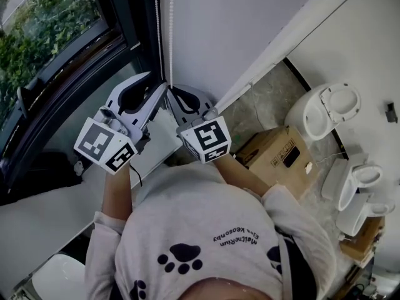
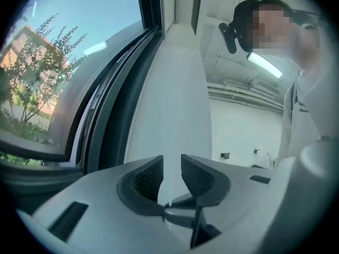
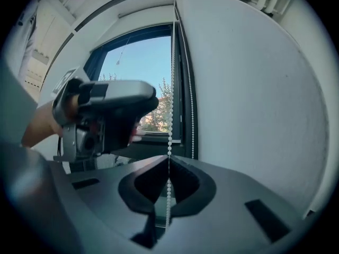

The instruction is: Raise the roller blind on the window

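**Right gripper pinches the chain, left one is open**

Closest to me is my light shirt with dark paw prints on it. My two arms reach out from it, and each hand holds a gripper.

My right gripper has its jaws pressed together on the chain of white beads. In the right gripper view the beads run straight down between the two dark pads, and some more beads hang out below them.

My left gripper is just beside the right one, on the window side. Its jaws are spread apart. In the left gripper view I see only the white wall through the gap, and nothing sits between the pads.

The chain hangs down along the edge where the dark frame of the window meets the wall. A second strand of beads hangs near it, closer to the frame. I cannot make out the blind itself.

Past the glass there are green trees and blue sky.

Far below on the floor a brown box stands by the wall. White toilets sit near the box, further to my right.
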